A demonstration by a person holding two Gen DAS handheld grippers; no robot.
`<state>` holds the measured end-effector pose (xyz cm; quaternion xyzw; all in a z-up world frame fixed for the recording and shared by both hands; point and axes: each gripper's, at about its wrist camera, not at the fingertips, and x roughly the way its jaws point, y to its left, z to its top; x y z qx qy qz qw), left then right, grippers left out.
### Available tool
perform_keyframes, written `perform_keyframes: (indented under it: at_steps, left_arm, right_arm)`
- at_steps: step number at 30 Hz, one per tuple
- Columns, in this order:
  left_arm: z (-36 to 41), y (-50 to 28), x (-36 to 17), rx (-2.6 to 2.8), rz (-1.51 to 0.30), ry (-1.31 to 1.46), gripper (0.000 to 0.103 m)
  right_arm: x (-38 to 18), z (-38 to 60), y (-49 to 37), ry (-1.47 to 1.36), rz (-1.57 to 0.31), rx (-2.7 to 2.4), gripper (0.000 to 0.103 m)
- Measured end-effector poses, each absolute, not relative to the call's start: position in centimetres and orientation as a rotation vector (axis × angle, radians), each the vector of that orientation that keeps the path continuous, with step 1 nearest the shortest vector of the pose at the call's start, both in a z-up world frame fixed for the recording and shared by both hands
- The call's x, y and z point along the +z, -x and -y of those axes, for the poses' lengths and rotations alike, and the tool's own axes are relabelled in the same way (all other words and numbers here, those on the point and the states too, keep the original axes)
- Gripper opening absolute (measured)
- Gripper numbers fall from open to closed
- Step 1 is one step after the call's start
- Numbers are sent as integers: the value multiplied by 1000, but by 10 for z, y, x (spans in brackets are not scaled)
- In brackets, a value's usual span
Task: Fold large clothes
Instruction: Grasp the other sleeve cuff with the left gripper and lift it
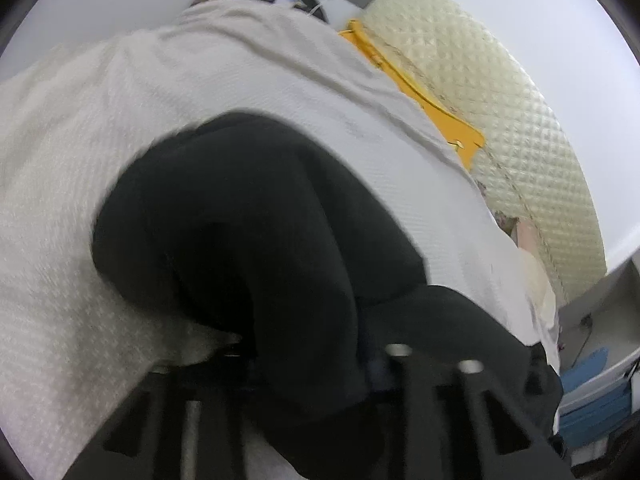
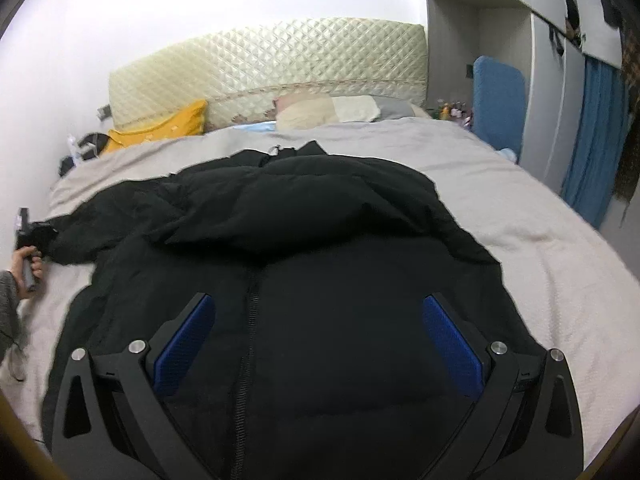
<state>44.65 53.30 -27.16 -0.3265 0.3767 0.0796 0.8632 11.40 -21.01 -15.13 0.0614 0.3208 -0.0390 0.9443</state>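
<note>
Because the black puffer jacket [image 2: 304,248] lies zipper-up across the bed [image 2: 560,248], its sleeve [image 2: 76,236] reaches the bed's left edge, where the left gripper [image 2: 34,232] is clamped on the cuff, likely to fold it inward. Over the jacket's hem, the right gripper [image 2: 316,344] hovers, jaws apart, holding nothing.

Spread flat on the bed cover [image 2: 540,248]: a puffer jacket [image 2: 320,240], collar toward the headboard [image 2: 264,56], one sleeve [image 2: 92,228] stretched left. Behind it, pillows [image 2: 320,114] along the headboard; cushion [image 2: 160,128] at left.
</note>
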Motion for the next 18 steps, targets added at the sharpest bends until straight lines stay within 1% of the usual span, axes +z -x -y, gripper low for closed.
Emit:
perform_keyframes:
  at_steps: [2,5,11,18]
  left_arm:
    - [-520,-445,-253,191,-775,600,14]
    - [-501,-436,-218,228,-736,537,11]
    - [-465,-410,-140,241,-643,423,9]
    - [-403,-387,-47,234,-527,311,9]
  right_arm:
    - [-148,212,-112,-123,-646,-56,103]
    - [-143,215,-108,-140,-641,-33,103]
    - [-135,216,-91,-87,-612,-10,103]
    - [-122,230,-80,-115,-580,21,103]
